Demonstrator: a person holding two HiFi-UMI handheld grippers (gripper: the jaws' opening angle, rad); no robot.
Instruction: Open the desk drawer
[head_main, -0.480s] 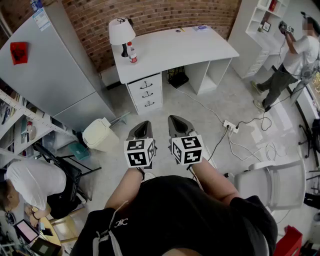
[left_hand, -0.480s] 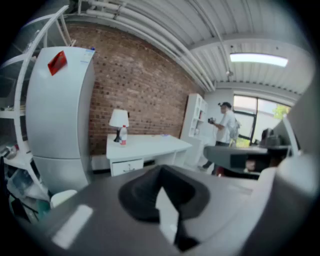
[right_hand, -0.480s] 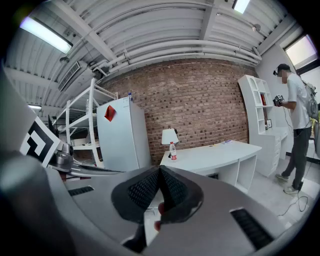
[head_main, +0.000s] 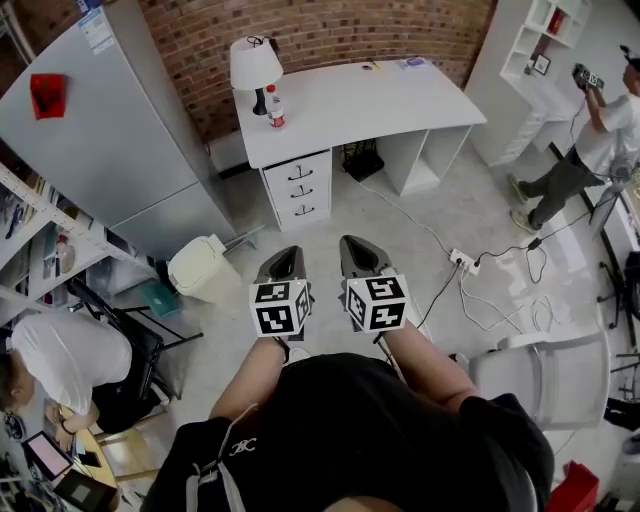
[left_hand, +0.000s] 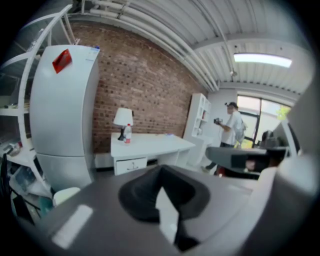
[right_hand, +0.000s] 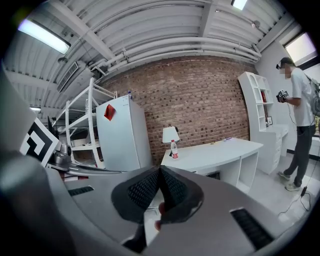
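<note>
- I am holding the left gripper (head_main: 284, 252) with its jaws pressed together on nothing, and the right gripper (head_main: 356, 243) is likewise closed and empty.
- Both are hanging side by side low in front of me, well apart from the desk (head_main: 380, 100).
- The drawer stack (head_main: 303, 190) is sitting under the desk end nearer the fridge (head_main: 110, 140), with all three fronts flush, below the lamp (head_main: 256, 62) and bottle (head_main: 276, 110).
- Against half a second ago, the grippers are hardly shifting, while the desk is sliding slightly rightward in the head view. I am judging this as lining up, with the approach to a handle barely begun.
</note>
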